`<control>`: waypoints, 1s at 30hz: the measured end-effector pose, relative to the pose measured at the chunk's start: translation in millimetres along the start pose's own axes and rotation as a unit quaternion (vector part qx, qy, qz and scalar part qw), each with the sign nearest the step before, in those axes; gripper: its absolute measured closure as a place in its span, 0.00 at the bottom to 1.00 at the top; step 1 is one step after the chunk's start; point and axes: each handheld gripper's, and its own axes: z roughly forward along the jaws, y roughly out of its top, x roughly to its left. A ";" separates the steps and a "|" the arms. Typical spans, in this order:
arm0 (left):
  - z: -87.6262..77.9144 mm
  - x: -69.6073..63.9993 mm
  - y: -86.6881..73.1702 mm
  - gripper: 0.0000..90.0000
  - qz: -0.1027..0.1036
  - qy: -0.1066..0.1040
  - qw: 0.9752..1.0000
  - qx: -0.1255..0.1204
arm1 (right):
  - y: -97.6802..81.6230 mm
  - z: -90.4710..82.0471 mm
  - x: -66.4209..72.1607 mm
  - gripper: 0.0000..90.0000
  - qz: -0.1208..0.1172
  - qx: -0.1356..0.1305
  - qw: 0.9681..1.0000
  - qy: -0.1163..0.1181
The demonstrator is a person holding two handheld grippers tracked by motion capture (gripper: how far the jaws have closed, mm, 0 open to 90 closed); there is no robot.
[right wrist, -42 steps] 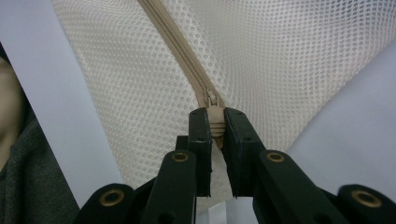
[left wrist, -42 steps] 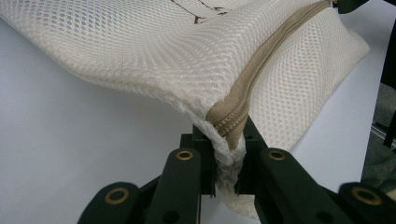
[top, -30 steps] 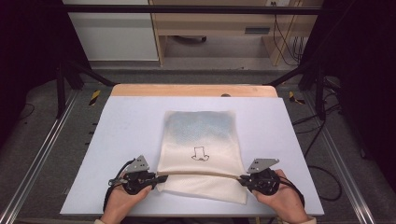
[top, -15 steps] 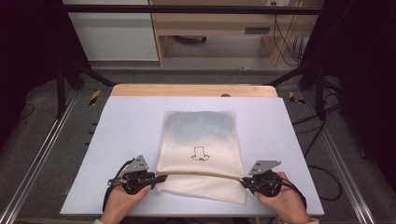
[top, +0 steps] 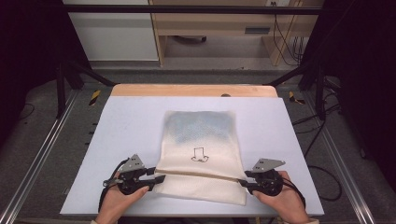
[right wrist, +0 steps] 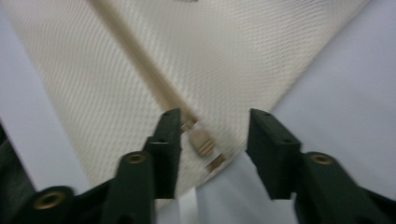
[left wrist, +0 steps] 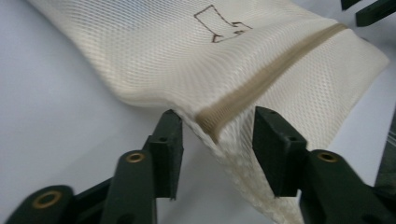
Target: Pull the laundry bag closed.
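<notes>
**Both grippers released at the ends of the bag's zip**

A cream mesh bag (top: 201, 156) lies flat on the white table (top: 116, 121), near the person's edge and about midway across. A tan zip (top: 201, 174) runs across its near part, and a small dark drawing (top: 200, 154) sits at its middle.

The left gripper (top: 159, 179) is at the bag's left edge, level with the zip. In the left gripper view, its jaws have just been opening and now stand apart, with the zip's end and the bag's edge between them; the pads do not press on the cloth.

The right gripper (top: 243, 179) is at the bag's right edge. In the right gripper view, its jaws have likewise just been opening and stand apart, with the zip pull (right wrist: 202, 142) and the bag's corner between them, unclamped.
</notes>
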 end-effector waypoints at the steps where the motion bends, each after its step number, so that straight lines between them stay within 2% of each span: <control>1: -3.6 0.9 0.0 0.54 0.000 0.011 1.000 -0.006 | 0.9 -0.6 -1.6 0.52 0.003 -0.010 1.000 -0.008; 4: -13.5 4.8 0.8 0.38 0.007 0.046 0.999 -0.018 | 3.6 -0.3 -5.6 0.37 0.025 -0.040 0.998 -0.042; 6: -18.6 9.7 0.6 0.31 0.009 0.064 0.998 -0.026 | 4.6 -0.6 -8.2 0.27 0.030 -0.055 0.995 -0.072; 8: -23.3 16.9 0.7 0.24 0.009 0.088 0.995 -0.035 | 5.2 -2.2 -12.0 0.21 0.039 -0.065 0.993 -0.092; 11: -29.3 28.0 1.6 0.14 0.016 0.122 0.992 -0.041 | 3.3 -6.4 -20.8 0.14 0.059 -0.083 0.987 -0.122; 15: -33.5 43.0 -0.1 0.08 0.029 0.144 0.988 -0.048 | -1.1 -14.0 -39.0 0.08 0.089 -0.112 0.977 -0.159; 17: -33.8 51.7 -1.0 0.06 0.031 0.150 0.987 -0.051 | -5.3 -16.3 -47.6 0.08 0.101 -0.114 0.974 -0.170; 19: -33.9 60.3 -1.2 0.06 0.027 0.165 0.984 -0.061 | -10.4 -17.2 -55.2 0.08 0.114 -0.111 0.971 -0.180; 21: -35.6 68.3 -2.1 0.06 0.023 0.174 0.982 -0.070 | -16.8 -17.1 -61.0 0.09 0.111 -0.104 0.969 -0.197; 23: -39.3 75.1 -3.9 0.06 0.024 0.183 0.980 -0.076 | -22.4 -16.7 -65.0 0.10 0.119 -0.096 0.967 -0.204; 25: -42.8 82.4 -7.1 0.05 0.022 0.196 0.977 -0.077 | -26.8 -16.5 -67.3 0.10 0.120 -0.099 0.967 -0.203; 27: -44.9 90.3 -10.2 0.05 0.012 0.209 0.975 -0.078 | -29.2 -16.9 -68.6 0.11 0.119 -0.094 0.966 -0.210; 30: -45.6 101.0 -13.4 0.05 0.002 0.222 0.972 -0.075 | -32.3 -15.9 -69.7 0.11 0.120 -0.085 0.965 -0.215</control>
